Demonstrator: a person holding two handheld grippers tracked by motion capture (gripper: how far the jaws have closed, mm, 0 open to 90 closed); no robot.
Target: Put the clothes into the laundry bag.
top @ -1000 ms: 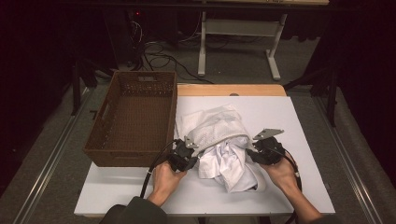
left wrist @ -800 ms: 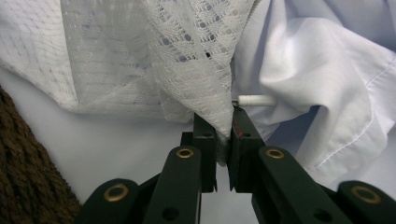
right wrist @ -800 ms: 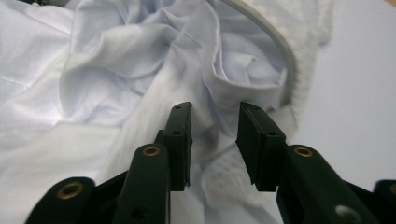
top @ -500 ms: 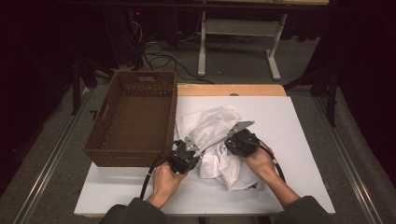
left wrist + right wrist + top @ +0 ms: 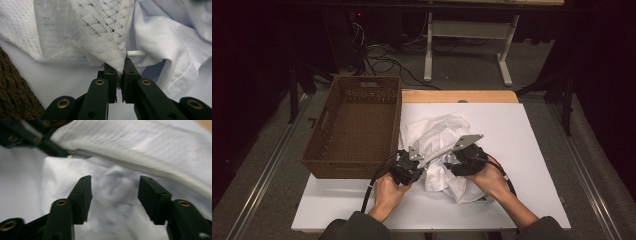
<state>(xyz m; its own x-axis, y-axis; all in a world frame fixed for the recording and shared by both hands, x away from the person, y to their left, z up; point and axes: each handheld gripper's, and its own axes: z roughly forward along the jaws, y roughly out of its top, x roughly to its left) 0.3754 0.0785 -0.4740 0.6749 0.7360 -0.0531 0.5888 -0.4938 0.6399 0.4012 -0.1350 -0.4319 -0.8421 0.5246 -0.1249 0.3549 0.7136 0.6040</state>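
Left tongs (image 5: 119, 75) pinch the lace garment (image 5: 100, 32)'s corner. Right tongs (image 5: 113, 195), jaws just opened wide and empty, face the white shirt (image 5: 112, 202) dead ahead at 12 o'clock, nearer to them than the left tongs.

A dim room is being shown from above. A white worktop (image 5: 532, 150) with a wooden far edge is being lit. Grey carpeted floor (image 5: 462, 75) is being crossed by black cables (image 5: 382, 62) beneath a white desk frame (image 5: 467, 45); darkness is being kept beyond.
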